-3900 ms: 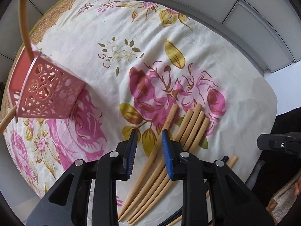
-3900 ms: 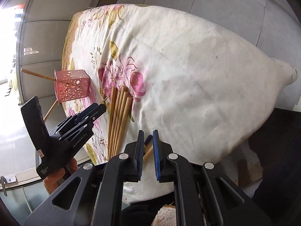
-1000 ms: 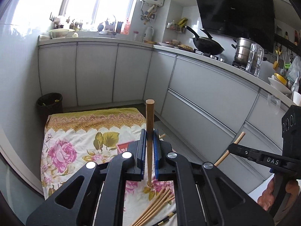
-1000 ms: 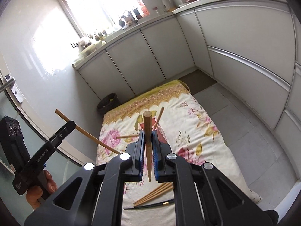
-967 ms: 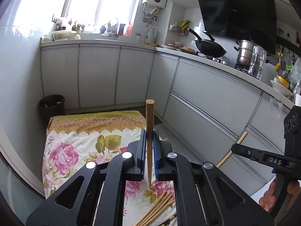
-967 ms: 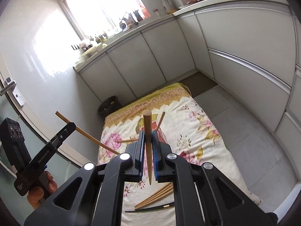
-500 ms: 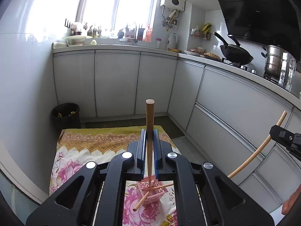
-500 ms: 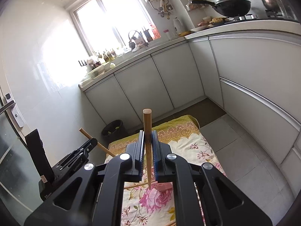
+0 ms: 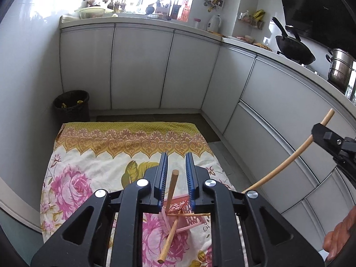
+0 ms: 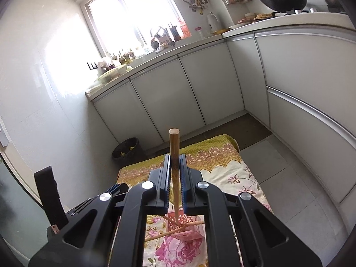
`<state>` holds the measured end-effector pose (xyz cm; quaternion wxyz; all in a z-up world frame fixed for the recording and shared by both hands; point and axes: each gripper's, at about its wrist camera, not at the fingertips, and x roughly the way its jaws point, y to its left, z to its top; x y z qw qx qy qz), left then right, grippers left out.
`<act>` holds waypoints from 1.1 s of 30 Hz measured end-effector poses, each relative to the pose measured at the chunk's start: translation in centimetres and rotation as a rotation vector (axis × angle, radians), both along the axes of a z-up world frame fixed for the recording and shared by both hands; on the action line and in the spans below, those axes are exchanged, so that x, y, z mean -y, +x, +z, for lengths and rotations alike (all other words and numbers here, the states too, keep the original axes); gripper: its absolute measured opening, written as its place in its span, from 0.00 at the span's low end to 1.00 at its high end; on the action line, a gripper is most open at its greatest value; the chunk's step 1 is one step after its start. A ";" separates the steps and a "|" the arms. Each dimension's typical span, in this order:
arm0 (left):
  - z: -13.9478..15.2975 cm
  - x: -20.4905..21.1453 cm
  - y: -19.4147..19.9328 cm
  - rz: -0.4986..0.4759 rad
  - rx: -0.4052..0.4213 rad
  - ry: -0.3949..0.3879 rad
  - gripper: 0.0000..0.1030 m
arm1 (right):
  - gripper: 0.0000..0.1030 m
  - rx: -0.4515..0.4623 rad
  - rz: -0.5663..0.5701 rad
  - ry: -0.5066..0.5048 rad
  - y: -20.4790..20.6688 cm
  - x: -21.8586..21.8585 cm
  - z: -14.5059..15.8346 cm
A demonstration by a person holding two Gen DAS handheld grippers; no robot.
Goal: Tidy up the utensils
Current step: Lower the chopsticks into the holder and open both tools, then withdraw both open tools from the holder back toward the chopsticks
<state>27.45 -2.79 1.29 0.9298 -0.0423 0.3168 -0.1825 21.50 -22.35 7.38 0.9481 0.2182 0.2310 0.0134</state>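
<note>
L tongs (image 9: 175, 173) just opening, chopstick (image 9: 171, 190) loose; R tongs (image 10: 175, 173) clamp chopstick (image 10: 174, 146).

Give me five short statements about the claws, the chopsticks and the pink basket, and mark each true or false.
1. The right claw is clamped on a wooden chopstick. True.
2. The left claw grips its chopstick tightly. False: its jaws have just been opening, and the stick stands loose between them, tilted.
3. The pink basket sits on the floral cloth. True.
4. The pink basket is empty. False: chopsticks already stick out of it.
5. The bin stands on the counter. False: it stands on the floor in the corner.
</note>
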 end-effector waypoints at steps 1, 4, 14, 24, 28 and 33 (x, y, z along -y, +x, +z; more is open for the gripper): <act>0.2 -0.1 -0.1 0.001 0.003 -0.003 0.16 | 0.08 -0.001 0.000 -0.002 0.3 -0.2 -0.2; 1.0 -0.2 -0.2 0.000 0.022 -0.012 0.16 | 0.08 -0.001 0.004 -0.007 1.0 -0.6 -0.7; 2.6 -1.0 -0.9 0.019 0.071 -0.009 0.17 | 0.08 -0.030 0.011 -0.033 2.6 -1.6 -2.4; 2.5 -1.5 -1.0 0.026 0.065 -0.013 0.20 | 0.25 -0.066 0.022 -0.042 4.3 -3.1 -4.5; 2.7 -1.7 -1.3 0.023 0.065 -0.016 0.21 | 0.40 -0.055 0.013 -0.047 3.8 -3.0 -4.3; 3.1 -2.1 -2.2 0.029 0.071 -0.018 0.27 | 0.58 -0.033 0.000 -0.046 2.7 -2.8 -3.6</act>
